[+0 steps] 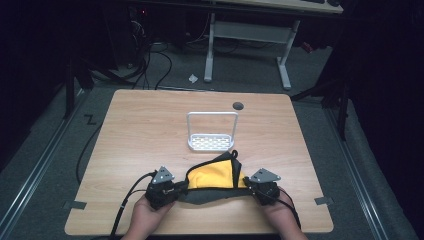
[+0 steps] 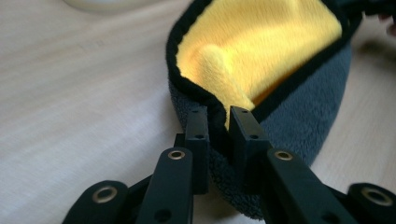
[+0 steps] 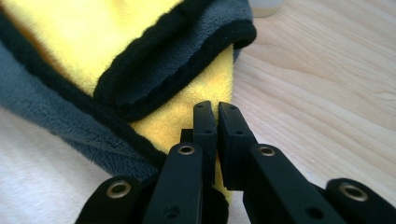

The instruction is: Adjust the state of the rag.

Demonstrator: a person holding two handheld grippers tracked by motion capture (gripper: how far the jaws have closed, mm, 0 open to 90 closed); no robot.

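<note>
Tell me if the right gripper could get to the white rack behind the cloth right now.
Probably not at once: the right gripper is shut on the yellow and grey cloth, as is the left gripper. The table toward the white rack is bare, so after letting go, likely yes.

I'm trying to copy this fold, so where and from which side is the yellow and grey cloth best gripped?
Grip the cloth by its black-bound edge at the two near ends, coming in low from the person's side. The edging is firmer than the plush. The left gripper and right gripper already pinch it there, one at each end.
</note>
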